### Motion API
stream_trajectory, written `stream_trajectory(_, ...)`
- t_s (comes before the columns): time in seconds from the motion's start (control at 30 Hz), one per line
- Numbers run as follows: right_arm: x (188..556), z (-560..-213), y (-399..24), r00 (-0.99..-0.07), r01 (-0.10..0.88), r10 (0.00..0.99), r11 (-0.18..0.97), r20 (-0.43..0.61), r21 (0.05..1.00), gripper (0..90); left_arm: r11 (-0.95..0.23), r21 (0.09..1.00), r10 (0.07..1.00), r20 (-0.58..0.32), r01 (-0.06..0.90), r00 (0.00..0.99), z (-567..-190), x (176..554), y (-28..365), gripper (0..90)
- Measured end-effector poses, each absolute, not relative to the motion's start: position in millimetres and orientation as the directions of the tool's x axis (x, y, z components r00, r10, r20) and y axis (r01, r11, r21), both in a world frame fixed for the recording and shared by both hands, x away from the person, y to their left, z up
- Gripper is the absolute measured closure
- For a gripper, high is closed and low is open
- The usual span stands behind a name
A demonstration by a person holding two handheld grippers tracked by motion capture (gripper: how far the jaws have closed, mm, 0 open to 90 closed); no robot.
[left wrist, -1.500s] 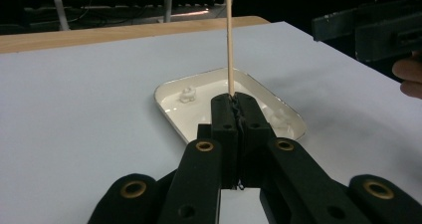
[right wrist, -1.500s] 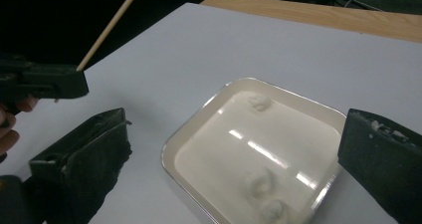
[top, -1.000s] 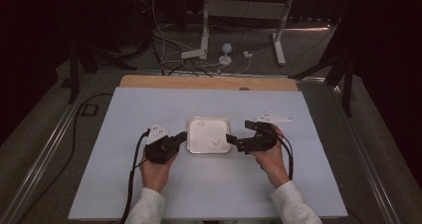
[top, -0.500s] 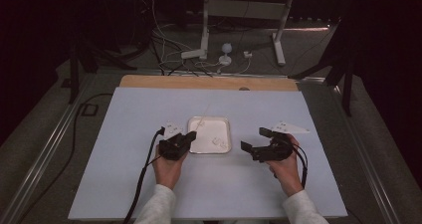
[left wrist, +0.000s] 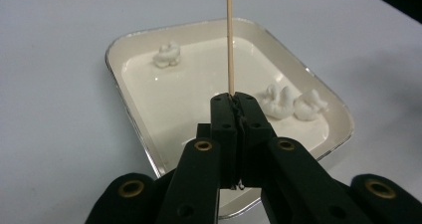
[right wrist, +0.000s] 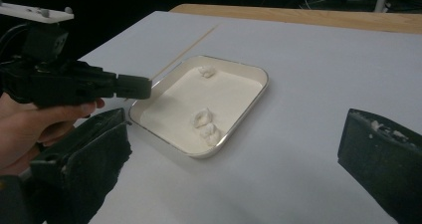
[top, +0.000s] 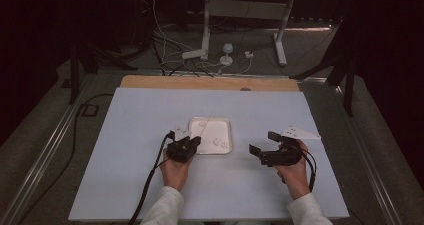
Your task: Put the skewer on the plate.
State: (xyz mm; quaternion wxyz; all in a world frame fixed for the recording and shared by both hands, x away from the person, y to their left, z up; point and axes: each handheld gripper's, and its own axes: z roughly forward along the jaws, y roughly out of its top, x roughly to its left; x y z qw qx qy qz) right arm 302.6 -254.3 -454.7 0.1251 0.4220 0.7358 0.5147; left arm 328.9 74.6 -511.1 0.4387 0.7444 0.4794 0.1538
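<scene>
Skewer pinched, tray waiting

The left gripper (left wrist: 233, 102) has its jaws closed tight on a skewer (left wrist: 229, 35), pointing to 12 o'clock over the tray (left wrist: 129, 114), likely to spear a white lump (left wrist: 276, 100); the right gripper (top: 265, 144), jaws wide and empty, waits at the tray's 3 o'clock.

A white table (top: 150, 115) with a wooden strip (top: 210, 83) at its far edge is seen. One shallow tray (top: 228, 125) is laid directly on it, near the middle; three small white pieces (left wrist: 278, 100) are held inside
</scene>
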Motion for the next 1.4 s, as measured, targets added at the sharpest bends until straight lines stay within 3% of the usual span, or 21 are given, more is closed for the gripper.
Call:
stream_trajectory(0.1, 302.7, -455.9, -253.9, -0.61, 0.496, 0.751, 0.116, 0.25, 0.861, 0.0, -0.167, 0.787, 0.86, -0.178, 0.593, 0.478, -516.0, 329.6, 72.2, 85.0)
stream_trajectory(0.23, 302.1, -457.2, -253.2, -0.606, 0.499, 0.757, 0.123, 0.243, 0.858, 0.0, -0.128, 0.779, 0.86, -0.221, 0.614, 0.46, -520.6, 332.9, 73.6, 52.3)
stream_trajectory(0.4, 300.9, -456.8, -255.5, -0.605, 0.497, 0.758, 0.12, 0.244, 0.859, 0.0, -0.082, 0.805, 0.848, -0.254, 0.588, 0.465, -510.6, 331.5, 82.4, 29.9)
stream_trajectory(0.77, 294.5, -456.0, -263.1, -0.598, 0.482, 0.768, 0.115, 0.23, 0.869, 0.0, -0.018, 0.877, 0.808, -0.27, 0.48, 0.523, -464.3, 311.8, 128.7, 3.2)
stream_trajectory(1.1, 281.3, -462.5, -273.6, -0.59, 0.454, 0.783, 0.121, 0.196, 0.883, 0.0, -0.006, 0.93, 0.831, -0.199, 0.366, 0.519, -452.5, 280.5, 179.4, 0.5)
stream_trajectory(1.4, 272.3, -468.4, -280.1, -0.588, 0.419, 0.795, 0.144, 0.148, 0.896, 0.0, -0.019, 0.938, 0.864, -0.159, 0.346, 0.478, -460.6, 257.1, 217.2, 0.5)
